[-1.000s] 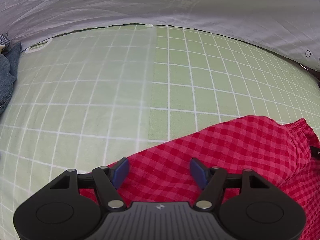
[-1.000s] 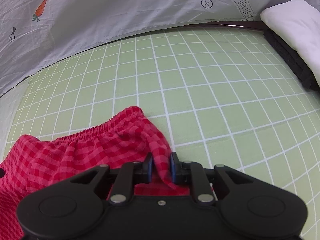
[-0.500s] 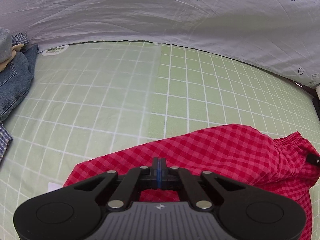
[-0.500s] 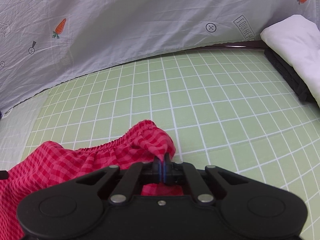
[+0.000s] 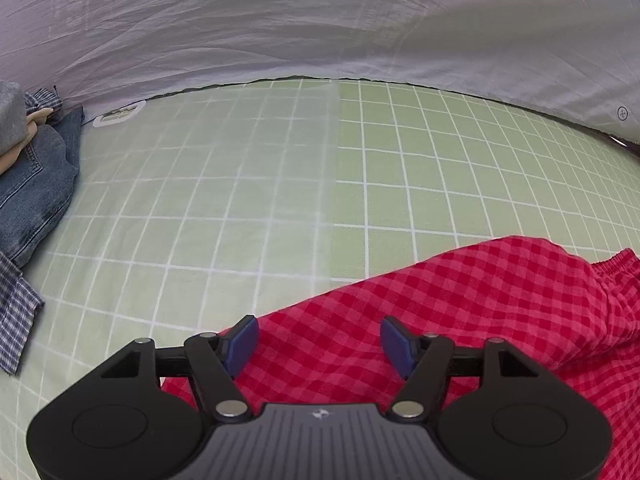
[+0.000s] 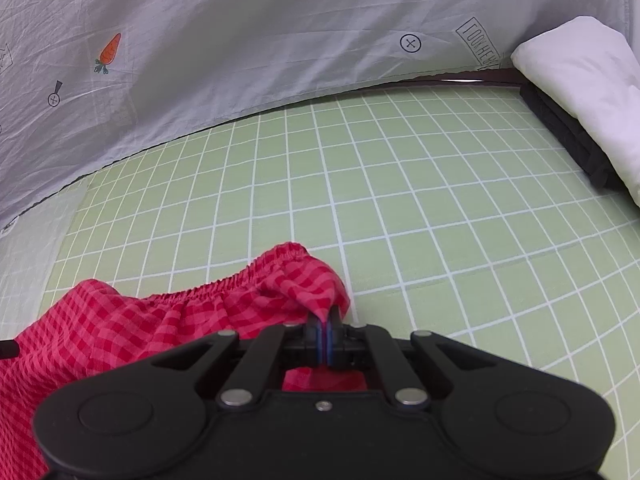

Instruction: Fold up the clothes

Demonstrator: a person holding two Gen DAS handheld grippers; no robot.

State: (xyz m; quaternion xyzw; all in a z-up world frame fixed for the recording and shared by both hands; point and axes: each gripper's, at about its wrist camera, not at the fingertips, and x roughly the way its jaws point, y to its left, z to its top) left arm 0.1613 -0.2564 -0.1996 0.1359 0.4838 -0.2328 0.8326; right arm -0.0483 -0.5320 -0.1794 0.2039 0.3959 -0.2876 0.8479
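Note:
A red checked garment [image 5: 480, 300] with an elastic waistband [image 6: 240, 276] lies on the green gridded sheet [image 5: 400, 184]. My left gripper [image 5: 320, 340] hovers over its left edge. Its jaws are opening, and the blue pads stand apart with the cloth lying under them, not pinched. My right gripper [image 6: 325, 332] is shut on a corner of the garment [image 6: 160, 320] by the waistband. The fabric rises in a peak into the closed pads.
Denim jeans [image 5: 36, 184] and a blue checked shirt [image 5: 16, 312] lie at the left edge, with a person's hand [image 5: 38, 116] on them. A white pillow [image 6: 580, 92] on a black base sits at far right. A grey printed sheet [image 6: 240, 40] hangs behind.
My left gripper was open, closed half a second ago, and stands open again over the cloth. My right gripper closed fully on the waistband corner and raised it a little.

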